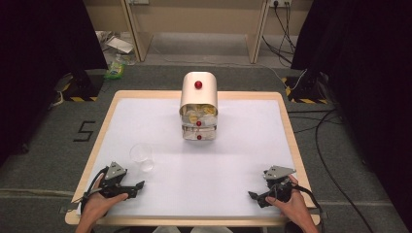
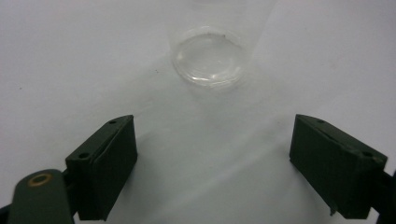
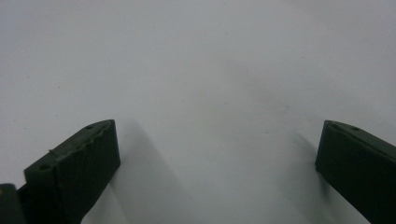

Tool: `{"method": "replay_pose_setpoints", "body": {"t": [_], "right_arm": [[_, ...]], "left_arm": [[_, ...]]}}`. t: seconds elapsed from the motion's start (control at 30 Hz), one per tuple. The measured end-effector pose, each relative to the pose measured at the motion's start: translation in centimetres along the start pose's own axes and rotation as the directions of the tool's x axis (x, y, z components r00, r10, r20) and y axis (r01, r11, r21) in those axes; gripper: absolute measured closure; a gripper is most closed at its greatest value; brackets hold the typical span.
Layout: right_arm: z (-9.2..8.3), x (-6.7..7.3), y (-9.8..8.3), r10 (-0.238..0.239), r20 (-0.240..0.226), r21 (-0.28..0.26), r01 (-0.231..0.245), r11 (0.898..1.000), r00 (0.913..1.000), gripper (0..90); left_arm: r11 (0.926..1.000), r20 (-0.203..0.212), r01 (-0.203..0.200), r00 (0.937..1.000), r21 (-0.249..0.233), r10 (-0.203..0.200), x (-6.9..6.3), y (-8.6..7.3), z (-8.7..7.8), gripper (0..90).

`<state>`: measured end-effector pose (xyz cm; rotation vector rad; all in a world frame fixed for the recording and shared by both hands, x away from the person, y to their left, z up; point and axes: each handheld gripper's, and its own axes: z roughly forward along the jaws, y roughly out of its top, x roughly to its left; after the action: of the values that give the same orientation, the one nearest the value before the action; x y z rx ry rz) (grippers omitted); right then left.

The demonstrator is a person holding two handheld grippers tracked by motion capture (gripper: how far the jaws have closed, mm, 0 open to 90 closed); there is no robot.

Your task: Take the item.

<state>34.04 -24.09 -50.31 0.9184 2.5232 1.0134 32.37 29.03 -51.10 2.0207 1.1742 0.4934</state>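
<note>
Clear plastic cup [image 1: 142, 156] upright on the white worktop [image 1: 204, 189], toward the near left part, well short of the small cream drawer cabinet [image 1: 198, 107] at the far middle. Taking the cup as landmark: left tongs [image 1: 138, 188] just on the near side of it, low over the worktop, tips pointing roughly across toward the middle rather than straight at it; right tongs [image 1: 255, 198] far off to the cup's right, near the front edge. Left hand [image 1: 99, 204] clearly the nearer one, so likely the one to take it.

In the left gripper view, cup base [image 2: 208, 58] straight ahead and a little right of centre between the two black jaws, apart from both, nothing between them. Left tongs wide open [image 2: 212, 172]. Right tongs [image 3: 217, 175] equally wide, only bare white surface ahead.

Cup's axis vertical, wall round, so no preferred side; probably a short advance along the line of the jaws, jaws bracketing the wall before closing. Thin transparent wall likely to flex or skid if nudged by one jaw first.
</note>
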Motion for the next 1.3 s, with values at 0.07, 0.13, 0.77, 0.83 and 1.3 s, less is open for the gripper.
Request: {"method": "replay_pose_setpoints", "body": {"t": [0.07, 0.13, 0.77, 0.83, 1.3], "right_arm": [[0.0, 0.0, 0.0, 0.001, 0.000, 0.000, -0.001, 1.000, 1.0000, 0.3], [0.0, 0.0, 0.0, 0.001, -0.001, 0.001, -0.001, 1.000, 1.0000, 0.3], [0.0, 0.0, 0.0, 0.001, -0.001, 0.001, -0.001, 1.000, 1.0000, 0.3], [0.0, 0.0, 0.0, -0.002, -0.001, 0.001, 0.002, 1.000, 1.0000, 0.3], [0.0, 0.0, 0.0, 0.001, -0.001, 0.001, -0.001, 1.000, 1.0000, 0.3]], "left_arm": [[1.0000, -0.004, 0.002, 1.0000, 0.001, -0.002, -0.1, 0.0, 0.0, 14.2], [0.9999, -0.020, 0.015, 0.9997, 0.001, -0.015, -0.3, 0.0, -0.1, 14.5], [0.9991, -0.018, 0.021, 0.9996, -0.038, -0.021, -2.8, 0.9, -1.9, 16.4], [0.9979, 0.004, 0.036, 0.9993, -0.054, -0.036, -3.2, 0.8, -2.1, 16.7], [0.9956, 0.094, -0.014, 0.9953, -0.092, 0.023, -7.2, 2.5, -0.8, 18.3]]}}
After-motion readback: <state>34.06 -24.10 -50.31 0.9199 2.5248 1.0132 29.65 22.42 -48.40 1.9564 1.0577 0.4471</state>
